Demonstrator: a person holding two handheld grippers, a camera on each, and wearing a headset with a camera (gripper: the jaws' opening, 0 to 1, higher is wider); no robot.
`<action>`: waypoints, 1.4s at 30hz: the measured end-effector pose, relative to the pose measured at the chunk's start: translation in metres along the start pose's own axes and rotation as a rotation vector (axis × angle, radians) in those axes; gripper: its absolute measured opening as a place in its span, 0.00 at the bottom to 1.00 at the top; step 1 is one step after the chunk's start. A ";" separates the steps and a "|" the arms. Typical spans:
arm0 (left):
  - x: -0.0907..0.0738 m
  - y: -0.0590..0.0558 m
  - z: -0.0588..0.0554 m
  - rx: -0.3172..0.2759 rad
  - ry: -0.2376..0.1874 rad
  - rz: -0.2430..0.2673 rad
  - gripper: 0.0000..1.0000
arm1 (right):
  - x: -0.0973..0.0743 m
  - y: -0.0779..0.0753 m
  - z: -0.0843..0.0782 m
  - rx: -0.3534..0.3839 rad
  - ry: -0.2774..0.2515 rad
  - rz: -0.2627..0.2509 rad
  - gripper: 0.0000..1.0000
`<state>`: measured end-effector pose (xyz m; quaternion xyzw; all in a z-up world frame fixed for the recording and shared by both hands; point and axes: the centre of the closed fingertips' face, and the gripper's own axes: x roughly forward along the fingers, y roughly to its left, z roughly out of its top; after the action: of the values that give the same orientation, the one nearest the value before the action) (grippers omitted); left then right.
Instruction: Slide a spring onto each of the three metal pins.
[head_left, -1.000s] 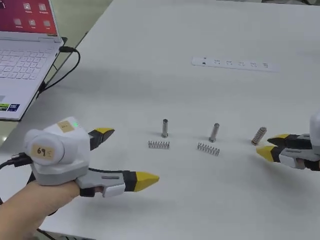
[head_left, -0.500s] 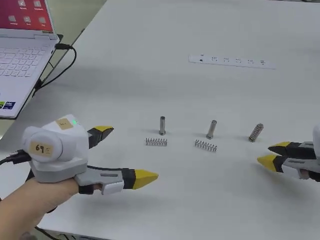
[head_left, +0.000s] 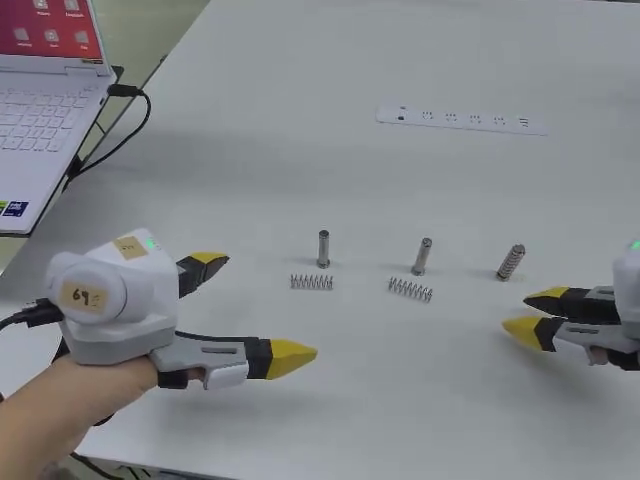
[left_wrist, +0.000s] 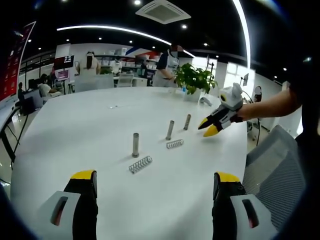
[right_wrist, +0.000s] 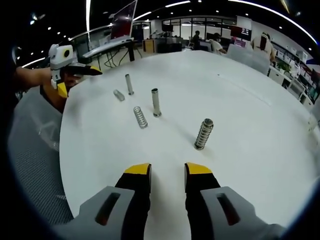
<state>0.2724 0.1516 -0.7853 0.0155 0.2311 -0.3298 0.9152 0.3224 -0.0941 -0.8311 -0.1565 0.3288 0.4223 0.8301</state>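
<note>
Three metal pins stand in a row on the white table. The left pin (head_left: 323, 248) and the middle pin (head_left: 423, 256) are bare. A spring sits around the right pin (head_left: 511, 262). One loose spring (head_left: 311, 283) lies in front of the left pin, another loose spring (head_left: 410, 290) in front of the middle pin. My left gripper (head_left: 250, 307) hovers wide open, near and to the left of the row. My right gripper (head_left: 533, 312) is a little nearer than the right pin, open by a narrow gap, holding nothing. The sprung pin (right_wrist: 203, 134) stands just beyond its jaws.
An open laptop (head_left: 45, 100) with a black cable (head_left: 125, 130) sits at the far left. A white power strip (head_left: 460, 120) lies further back on the table (head_left: 300, 150). The table's near edge runs just below my left hand.
My right gripper has drawn back from the right pin towards me; the spring stays on that pin. The left gripper has hardly moved.
</note>
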 end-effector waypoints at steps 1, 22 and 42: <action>0.000 0.000 0.000 -0.001 -0.001 0.000 0.94 | 0.001 0.001 0.002 -0.002 -0.002 0.003 0.25; -0.006 0.001 0.001 0.005 0.008 0.000 0.93 | 0.034 0.035 0.052 -0.104 -0.046 0.105 0.24; -0.009 0.001 0.000 0.005 0.014 -0.004 0.92 | 0.060 0.051 0.069 -0.155 -0.034 0.159 0.23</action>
<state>0.2671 0.1573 -0.7817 0.0197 0.2368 -0.3319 0.9129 0.3355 0.0090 -0.8196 -0.1864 0.2926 0.5133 0.7849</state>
